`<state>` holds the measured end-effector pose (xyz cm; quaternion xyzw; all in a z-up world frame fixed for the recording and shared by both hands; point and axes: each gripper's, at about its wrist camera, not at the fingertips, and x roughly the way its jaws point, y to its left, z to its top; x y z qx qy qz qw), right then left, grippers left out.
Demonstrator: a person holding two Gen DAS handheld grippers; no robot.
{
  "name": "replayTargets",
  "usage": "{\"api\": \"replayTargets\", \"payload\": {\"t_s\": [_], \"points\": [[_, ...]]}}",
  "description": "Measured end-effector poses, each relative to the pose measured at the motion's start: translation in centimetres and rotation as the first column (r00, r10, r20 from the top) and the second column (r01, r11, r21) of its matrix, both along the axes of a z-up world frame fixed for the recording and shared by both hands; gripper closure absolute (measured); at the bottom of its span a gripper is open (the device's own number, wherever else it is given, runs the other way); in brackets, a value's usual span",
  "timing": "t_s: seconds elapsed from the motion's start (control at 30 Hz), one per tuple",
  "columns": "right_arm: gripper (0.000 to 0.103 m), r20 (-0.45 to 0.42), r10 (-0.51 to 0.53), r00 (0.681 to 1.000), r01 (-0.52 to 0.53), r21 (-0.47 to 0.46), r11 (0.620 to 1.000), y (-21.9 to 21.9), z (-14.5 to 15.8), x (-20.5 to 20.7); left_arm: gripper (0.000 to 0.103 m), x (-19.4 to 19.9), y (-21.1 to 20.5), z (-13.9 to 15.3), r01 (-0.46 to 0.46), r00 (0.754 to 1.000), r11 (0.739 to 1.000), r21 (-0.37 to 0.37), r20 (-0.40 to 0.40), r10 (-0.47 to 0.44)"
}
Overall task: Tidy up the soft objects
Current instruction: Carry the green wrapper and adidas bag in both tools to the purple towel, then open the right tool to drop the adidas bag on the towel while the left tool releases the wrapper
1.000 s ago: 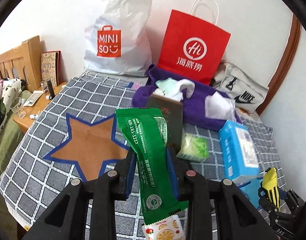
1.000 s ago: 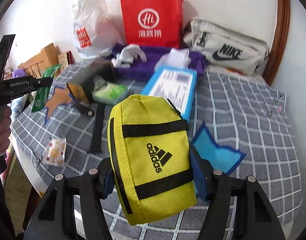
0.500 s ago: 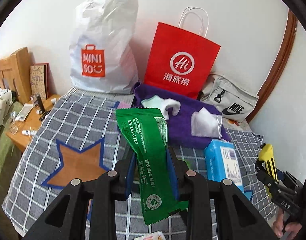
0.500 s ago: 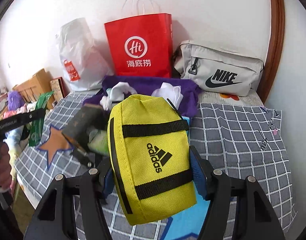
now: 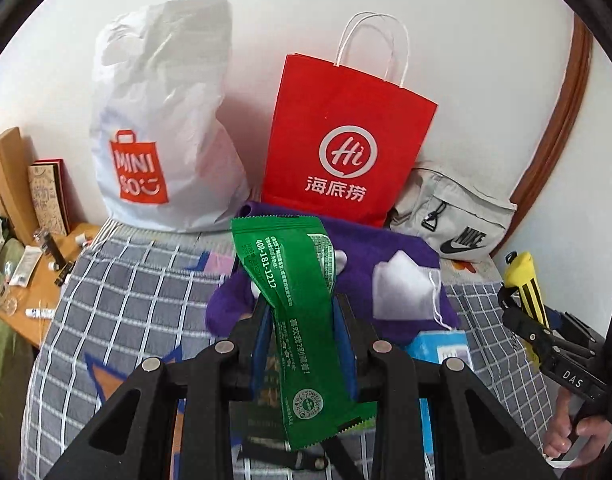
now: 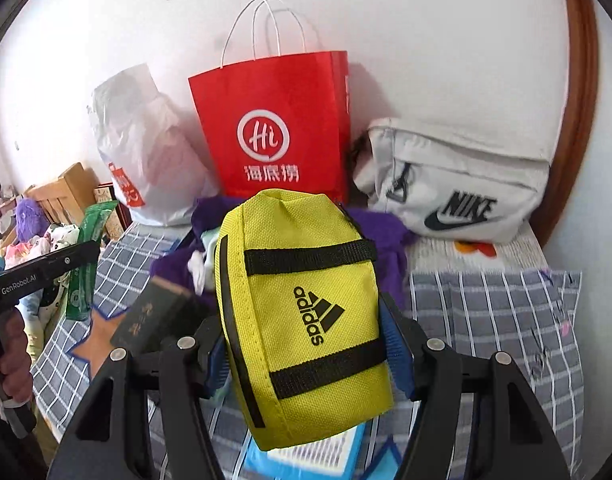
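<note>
My left gripper (image 5: pixel 302 320) is shut on a green snack packet (image 5: pixel 294 304), held upright above the checked bed cover (image 5: pixel 138 280). My right gripper (image 6: pixel 306 336) is shut on a yellow Adidas pouch (image 6: pixel 302 308), also lifted. Each gripper shows in the other view: the right one with the pouch (image 5: pixel 523 280) at the far right, the left one with the packet (image 6: pixel 86 256) at the far left. A red paper bag (image 5: pixel 345 152) stands open against the wall behind both.
A white Miniso plastic bag (image 5: pixel 162 136) and a grey Nike bag (image 5: pixel 453 220) flank the red bag. A purple cloth (image 5: pixel 385 252) with white items, a blue tissue pack (image 5: pixel 441 348), a dark box (image 6: pixel 150 320) and an orange star patch (image 6: pixel 98 332) lie on the bed. A wooden bedside table (image 5: pixel 38 280) stands left.
Both grippers have risen and moved toward the wall with their loads; the bags look closer and larger, and the bed surface has dropped lower in both views.
</note>
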<state>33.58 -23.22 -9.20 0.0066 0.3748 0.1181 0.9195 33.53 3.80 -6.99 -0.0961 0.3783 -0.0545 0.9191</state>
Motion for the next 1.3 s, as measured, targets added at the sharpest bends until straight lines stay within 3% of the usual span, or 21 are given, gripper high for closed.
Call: {"api": "replayTargets", "payload": {"t_s": [0.4, 0.63, 0.77, 1.0, 1.13, 1.3], "points": [[0.039, -0.018, 0.029, 0.999, -0.029, 0.002, 1.0, 1.8, -1.5, 8.3, 0.074, 8.5, -1.1, -2.1, 0.019, 0.998, 1.0, 0.024, -0.055, -0.017], [0.039, -0.089, 0.072, 0.993, -0.071, 0.016, 0.997, 2.6, -4.3, 12.3, 0.074, 12.2, -2.0, -4.4, 0.041, 0.994, 0.999, -0.004, -0.106, -0.042], [0.039, -0.144, 0.097, 0.985, -0.101, -0.021, 0.995, 3.0, -6.4, 13.1, 0.074, 13.7, -2.4, -6.2, 0.079, 0.984, 0.995, -0.063, -0.152, -0.088], [0.039, -0.23, 0.123, 0.965, -0.13, -0.017, 0.991, 3.1, -9.1, 14.1, 0.074, 14.7, -3.8, -9.2, 0.115, 0.97, 0.993, -0.033, -0.211, -0.119], [0.039, -0.274, 0.135, 0.952, -0.153, -0.044, 0.987, 3.7, -10.6, 14.5, 0.074, 15.4, -3.9, -10.8, 0.125, 0.955, 0.989, -0.076, -0.26, -0.141], [0.038, -0.307, 0.125, 0.944, -0.152, -0.064, 0.986, 3.9, -11.9, 15.1, 0.074, 15.7, -3.9, -11.6, 0.121, 0.95, 0.99, -0.07, -0.282, -0.136]]}}
